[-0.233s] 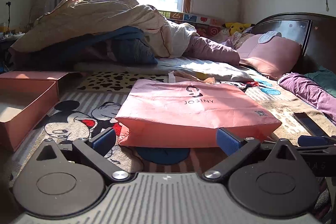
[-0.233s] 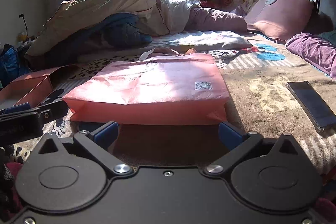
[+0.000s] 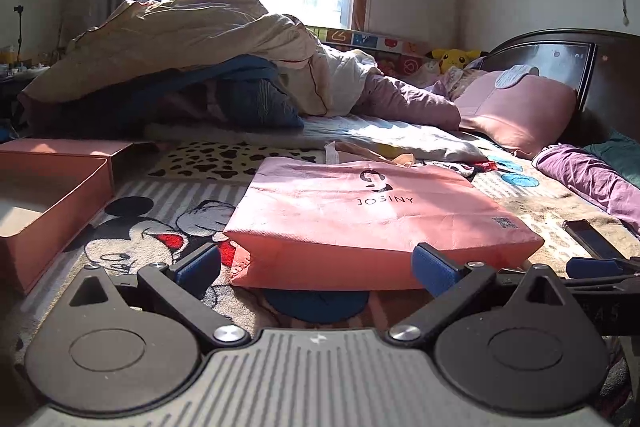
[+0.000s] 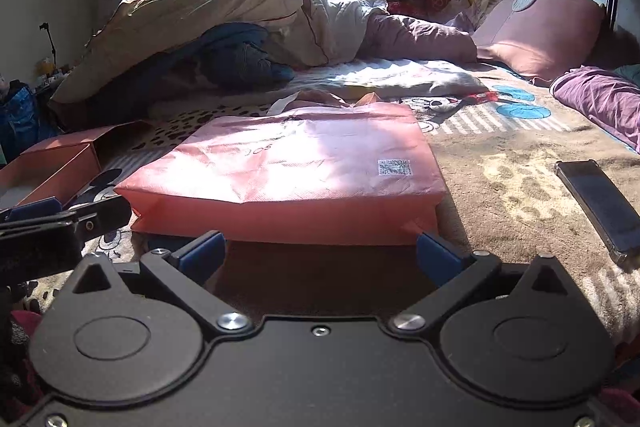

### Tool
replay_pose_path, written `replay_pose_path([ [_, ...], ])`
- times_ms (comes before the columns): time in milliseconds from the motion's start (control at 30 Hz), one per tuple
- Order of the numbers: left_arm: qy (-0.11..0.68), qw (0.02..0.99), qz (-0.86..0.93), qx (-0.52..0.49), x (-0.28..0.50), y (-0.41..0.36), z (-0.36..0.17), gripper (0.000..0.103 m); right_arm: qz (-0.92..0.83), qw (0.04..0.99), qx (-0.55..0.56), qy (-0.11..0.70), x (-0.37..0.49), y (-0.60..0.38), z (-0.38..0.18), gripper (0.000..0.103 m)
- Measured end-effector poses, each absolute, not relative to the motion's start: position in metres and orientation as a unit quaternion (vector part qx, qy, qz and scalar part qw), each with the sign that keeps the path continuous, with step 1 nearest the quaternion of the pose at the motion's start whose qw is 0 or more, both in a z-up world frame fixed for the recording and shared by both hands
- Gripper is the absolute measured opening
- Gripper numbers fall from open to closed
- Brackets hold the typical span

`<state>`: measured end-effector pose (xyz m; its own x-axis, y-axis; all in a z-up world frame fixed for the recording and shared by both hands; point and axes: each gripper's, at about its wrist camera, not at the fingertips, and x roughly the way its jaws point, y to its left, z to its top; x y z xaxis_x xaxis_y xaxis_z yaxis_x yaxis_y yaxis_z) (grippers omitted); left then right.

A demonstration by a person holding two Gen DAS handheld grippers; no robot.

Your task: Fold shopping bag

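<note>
The bag is serving as the landmark. It is lying flat on the blanket, bottom edge facing both cameras.

Left of the bag, an open box is sitting on the blanket, well apart from the bag.

The left gripper is hovering just in front of the bag's bottom edge. Its jaws are standing wide apart with nothing between them. One blue pad is sitting just left of the bag's near left corner; the other is overlapping the bottom edge in the view. Contact cannot be confirmed.

The bag is pink, non-woven in texture, and creased across its upper face. It is carrying a dark logo with the word "JOSINY" and a small QR code near the right bottom corner. The bottom gusset is showing as a darker salmon band. The handles are lying past the far edge. Sunlight is falling across the upper face.

The right gripper is also facing the bag's bottom edge, jaws spread wide and empty, its pads flanking that edge.

Right of the bag, a phone is lying on the blanket, well apart.
</note>
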<state>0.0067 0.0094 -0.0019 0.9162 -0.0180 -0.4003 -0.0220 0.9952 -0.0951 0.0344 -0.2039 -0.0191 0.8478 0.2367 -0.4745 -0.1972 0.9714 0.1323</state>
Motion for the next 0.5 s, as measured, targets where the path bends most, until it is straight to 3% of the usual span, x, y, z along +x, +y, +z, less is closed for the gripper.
replay_pose_path([
  [500,0.19,0.98,-0.011,-0.064,0.02,0.016,-0.018,0.102,0.14,0.97,0.026,0.195,0.052,-0.201,-0.03,0.103],
])
